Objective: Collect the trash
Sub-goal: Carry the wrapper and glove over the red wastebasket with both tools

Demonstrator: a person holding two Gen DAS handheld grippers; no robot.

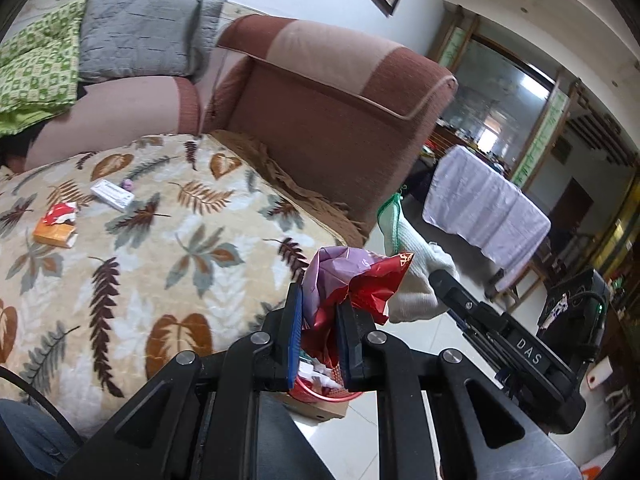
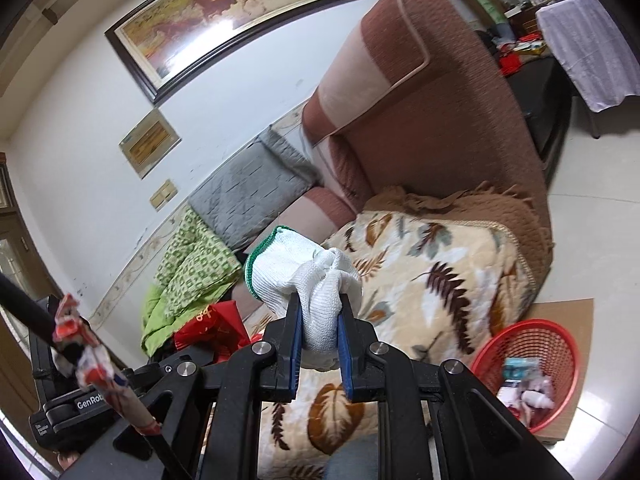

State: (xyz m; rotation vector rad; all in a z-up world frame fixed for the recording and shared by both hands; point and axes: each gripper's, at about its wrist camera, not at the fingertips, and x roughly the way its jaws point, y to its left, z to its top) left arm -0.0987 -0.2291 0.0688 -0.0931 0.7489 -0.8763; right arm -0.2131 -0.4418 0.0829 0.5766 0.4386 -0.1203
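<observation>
Trash partly gathered: red basket (image 2: 532,364) on floor already holding scraps, left gripper (image 1: 319,320) jaws clamped on crumpled wrapper (image 1: 352,280), right gripper (image 2: 319,332) jaws clamped on white glove (image 2: 308,276), orange packet (image 1: 54,232) and white box (image 1: 112,195) left on leaf-print blanket (image 1: 160,248).
</observation>
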